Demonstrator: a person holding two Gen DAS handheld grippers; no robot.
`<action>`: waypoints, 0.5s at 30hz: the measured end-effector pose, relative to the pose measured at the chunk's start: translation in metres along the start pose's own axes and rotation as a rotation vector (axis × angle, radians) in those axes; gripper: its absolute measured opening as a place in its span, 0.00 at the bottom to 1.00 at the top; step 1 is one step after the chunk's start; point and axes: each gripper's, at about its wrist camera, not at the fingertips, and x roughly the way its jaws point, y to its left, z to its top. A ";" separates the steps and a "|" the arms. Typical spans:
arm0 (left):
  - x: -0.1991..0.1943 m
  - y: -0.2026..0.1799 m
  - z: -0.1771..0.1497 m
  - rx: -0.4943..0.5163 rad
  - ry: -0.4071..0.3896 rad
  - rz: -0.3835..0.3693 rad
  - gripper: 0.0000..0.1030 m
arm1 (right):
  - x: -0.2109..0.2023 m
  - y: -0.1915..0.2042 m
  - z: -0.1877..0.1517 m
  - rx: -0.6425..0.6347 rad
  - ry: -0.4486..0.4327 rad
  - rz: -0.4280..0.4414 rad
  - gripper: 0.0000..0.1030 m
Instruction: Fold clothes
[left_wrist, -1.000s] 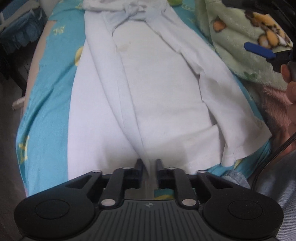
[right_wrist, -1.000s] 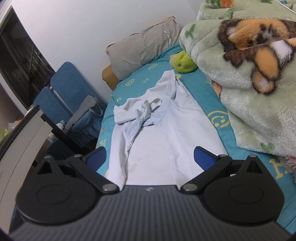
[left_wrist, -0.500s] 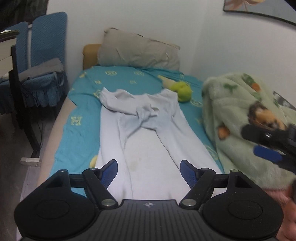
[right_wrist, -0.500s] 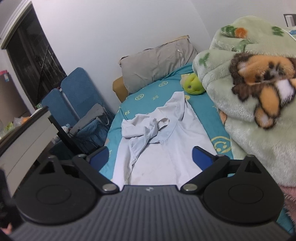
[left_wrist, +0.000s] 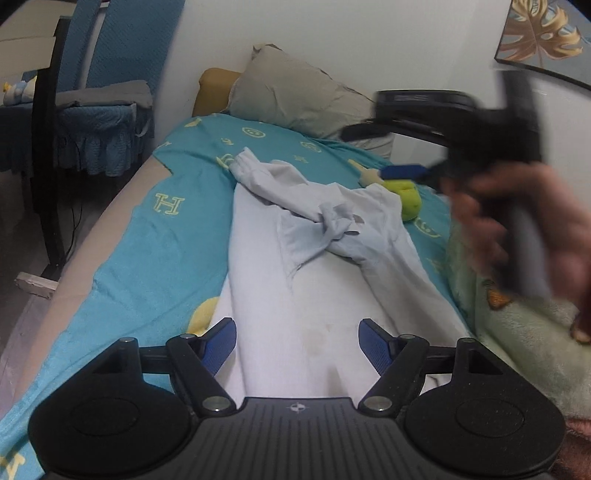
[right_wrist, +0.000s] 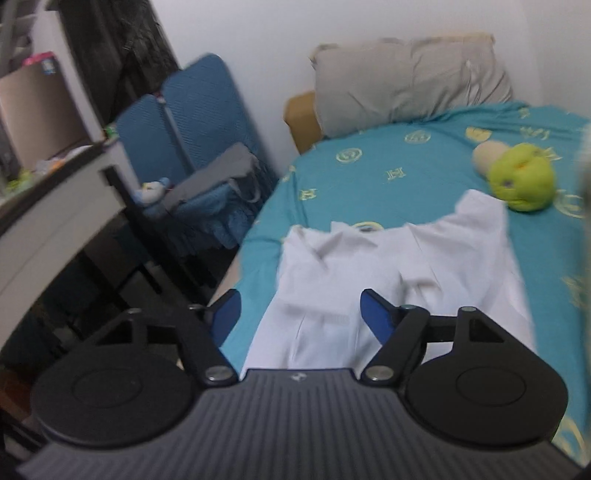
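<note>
A white long-sleeved shirt (left_wrist: 314, 295) lies lengthwise on the teal bed sheet (left_wrist: 147, 258), its sleeves crossed in a bunch (left_wrist: 332, 221) at the far end. My left gripper (left_wrist: 299, 343) hovers open over the shirt's near part, nothing between its blue pads. In the right wrist view, my right gripper (right_wrist: 300, 314) is above the shirt (right_wrist: 406, 266) near its far end. Its jaws are closing and hold nothing. The left wrist view shows a blurred hand (left_wrist: 517, 229) carrying the right gripper, its blue fingertip (left_wrist: 402, 172) over the bed's far right.
A grey pillow (left_wrist: 295, 99) lies at the bed's head, and a green plush toy (left_wrist: 410, 199) sits beside the shirt's far end. A green fleece blanket (left_wrist: 517, 332) lines the right side. A blue chair (right_wrist: 192, 129) with clothes and a desk (right_wrist: 55, 206) stand left of the bed.
My left gripper, nearly shut at the shirt's near edge, has opened and tipped up. My right gripper has swept toward the shirt's far end and its jaws have narrowed.
</note>
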 end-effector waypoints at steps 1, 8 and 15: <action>0.003 0.005 -0.001 -0.011 0.000 -0.004 0.73 | 0.022 -0.004 0.008 -0.004 -0.002 -0.023 0.71; 0.017 0.035 -0.003 -0.139 -0.040 -0.082 0.72 | 0.132 -0.038 0.022 -0.045 0.115 -0.137 0.50; 0.029 0.036 -0.006 -0.165 -0.003 -0.107 0.72 | 0.135 -0.032 0.009 -0.111 0.089 -0.155 0.04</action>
